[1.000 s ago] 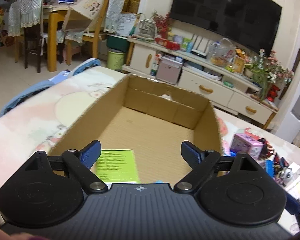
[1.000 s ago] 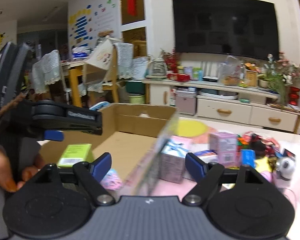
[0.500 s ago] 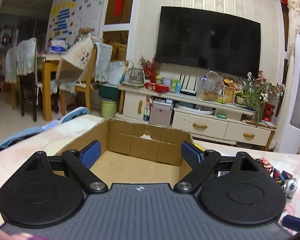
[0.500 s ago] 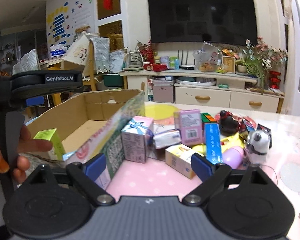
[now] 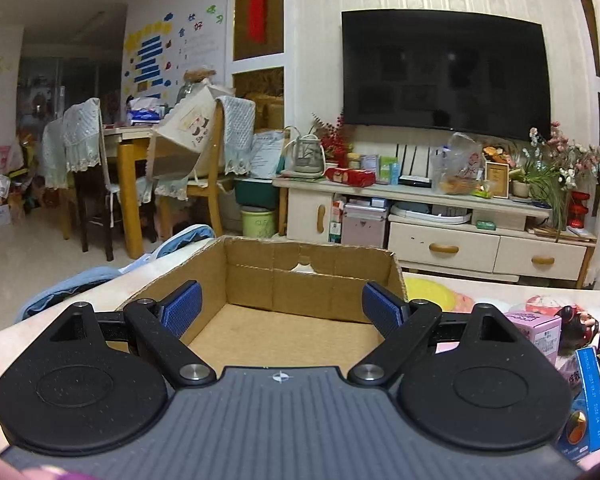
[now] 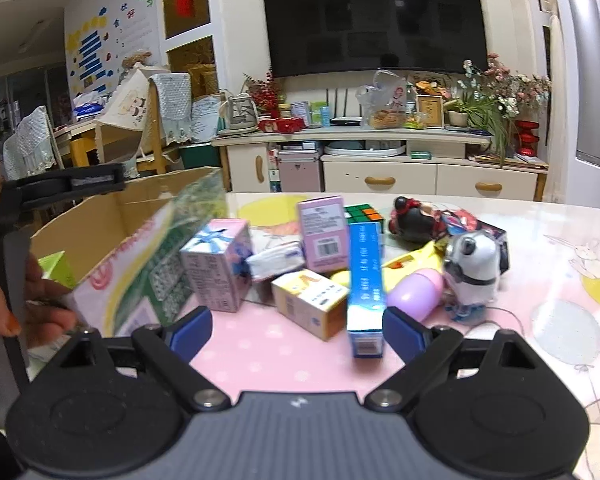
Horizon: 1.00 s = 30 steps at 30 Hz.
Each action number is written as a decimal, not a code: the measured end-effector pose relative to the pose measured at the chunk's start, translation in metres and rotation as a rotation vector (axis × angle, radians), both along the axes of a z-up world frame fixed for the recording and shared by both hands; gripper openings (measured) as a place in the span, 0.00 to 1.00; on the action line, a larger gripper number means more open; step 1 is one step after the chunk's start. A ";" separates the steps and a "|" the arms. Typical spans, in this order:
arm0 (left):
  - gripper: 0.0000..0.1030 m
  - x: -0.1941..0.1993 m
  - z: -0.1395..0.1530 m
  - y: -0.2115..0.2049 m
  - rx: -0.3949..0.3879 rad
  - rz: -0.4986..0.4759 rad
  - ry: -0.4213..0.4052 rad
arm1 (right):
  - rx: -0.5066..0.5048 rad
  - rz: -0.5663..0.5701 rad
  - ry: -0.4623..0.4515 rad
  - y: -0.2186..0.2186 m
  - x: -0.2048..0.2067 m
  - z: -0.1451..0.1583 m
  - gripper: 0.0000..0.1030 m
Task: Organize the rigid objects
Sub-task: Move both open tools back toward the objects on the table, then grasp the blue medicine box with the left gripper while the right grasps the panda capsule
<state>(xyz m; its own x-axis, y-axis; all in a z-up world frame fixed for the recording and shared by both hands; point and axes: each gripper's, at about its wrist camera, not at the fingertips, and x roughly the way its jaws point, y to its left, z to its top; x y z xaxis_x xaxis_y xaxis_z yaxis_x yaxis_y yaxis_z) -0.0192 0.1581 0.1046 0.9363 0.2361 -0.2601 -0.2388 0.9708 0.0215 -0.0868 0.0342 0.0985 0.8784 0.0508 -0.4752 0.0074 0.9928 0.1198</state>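
Observation:
My left gripper is open and empty, hovering over the near end of an open cardboard box. The right wrist view shows that box at the left with a green carton inside. My right gripper is open and empty, low over the pink tablecloth. Just ahead of it lie a yellow carton and a long blue box, whose near end sits by the right finger. Behind them are a pink gift-print box and a pink barcode box.
A Rubik's cube, a black-and-red toy, a purple egg and a panda toy crowd the table's middle. The left tool and a person's hand are at the left. A TV cabinet stands behind.
The left gripper has tilted up, so the green carton has left its view. The right gripper has swung right from the box to the pile, come closer to it, and its jaws have widened slightly.

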 end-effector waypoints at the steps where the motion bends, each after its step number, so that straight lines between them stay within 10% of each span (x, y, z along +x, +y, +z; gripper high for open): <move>1: 1.00 0.000 0.000 -0.002 0.018 0.000 0.002 | 0.003 -0.007 0.003 -0.004 0.001 -0.001 0.89; 16: 1.00 -0.033 0.020 -0.028 -0.008 -0.095 -0.060 | -0.030 -0.156 -0.008 -0.058 0.004 -0.010 0.90; 30: 1.00 -0.053 -0.001 -0.085 -0.030 -0.425 0.145 | 0.090 -0.198 0.015 -0.119 0.026 -0.020 0.97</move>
